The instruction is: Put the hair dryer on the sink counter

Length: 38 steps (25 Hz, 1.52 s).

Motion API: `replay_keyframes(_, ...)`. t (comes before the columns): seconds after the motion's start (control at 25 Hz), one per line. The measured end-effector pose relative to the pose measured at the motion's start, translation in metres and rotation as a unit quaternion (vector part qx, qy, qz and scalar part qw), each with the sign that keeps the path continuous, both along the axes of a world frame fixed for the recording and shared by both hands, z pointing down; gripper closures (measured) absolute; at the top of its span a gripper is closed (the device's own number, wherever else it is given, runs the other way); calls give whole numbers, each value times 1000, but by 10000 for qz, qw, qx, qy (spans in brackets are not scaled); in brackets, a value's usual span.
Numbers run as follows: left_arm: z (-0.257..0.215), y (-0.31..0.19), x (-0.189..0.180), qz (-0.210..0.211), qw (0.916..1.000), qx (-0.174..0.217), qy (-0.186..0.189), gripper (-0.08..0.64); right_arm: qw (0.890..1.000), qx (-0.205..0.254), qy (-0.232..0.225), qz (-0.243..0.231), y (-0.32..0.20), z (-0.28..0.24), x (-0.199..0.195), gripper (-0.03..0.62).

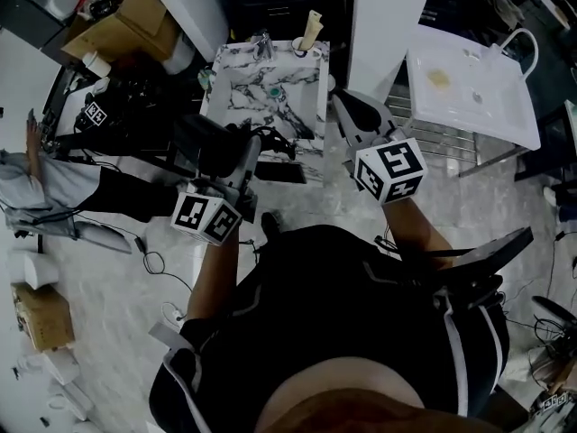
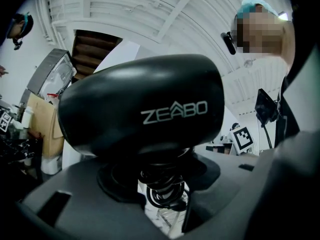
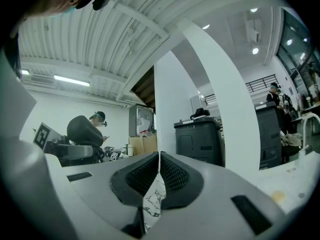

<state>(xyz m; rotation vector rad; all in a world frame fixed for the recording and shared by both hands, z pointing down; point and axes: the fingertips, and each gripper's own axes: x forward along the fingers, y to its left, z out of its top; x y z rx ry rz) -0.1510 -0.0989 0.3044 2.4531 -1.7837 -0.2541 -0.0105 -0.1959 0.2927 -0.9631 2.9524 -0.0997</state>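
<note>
My left gripper [image 1: 236,159] is shut on the black hair dryer [image 1: 212,147], which is held in the air just in front of the marble sink counter [image 1: 257,97]. In the left gripper view the dryer's body [image 2: 145,109] fills the middle. Its handle sits between the jaws of the left gripper [image 2: 160,166], and the coiled cord [image 2: 162,186] hangs below. My right gripper [image 1: 347,115] hovers at the counter's right front corner. Its jaws meet with nothing between them, as the right gripper view shows [image 3: 159,156].
On the counter stand a faucet [image 1: 263,43], a cup with a beige item [image 1: 311,30] and a small teal object [image 1: 273,90]. A white washbasin top [image 1: 469,79] on a wire rack lies to the right. Cardboard boxes [image 1: 117,21] and cables lie to the left.
</note>
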Motion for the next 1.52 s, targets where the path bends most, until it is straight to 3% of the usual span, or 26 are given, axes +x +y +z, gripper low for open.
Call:
replay_keyframes(0.4, 7, -29, -89, 271, 9995, -72, -110, 347, 9995, -61, 236, 193, -17, 6, -87, 566)
replay_keyframes(0.6, 10, -40, -126, 534, 9985, -123, -77, 347, 9965, 45, 180, 817, -29, 2, -110, 566)
replay_keyframes(0.84, 14, -50, -164, 866, 9961, -149, -99, 347, 9931, -43, 278, 1136, -31, 7, -146, 566)
replay_keyframes(1.24, 32, -71, -195, 1096, 9935, -315, 12, 347, 9912, -119, 582, 1187, -33, 18, -182, 566)
replay_keyframes(1.52, 57, -104, -198, 1024, 9924, -628, -273, 347, 9932, -284, 573, 975, -66, 40, -195, 566)
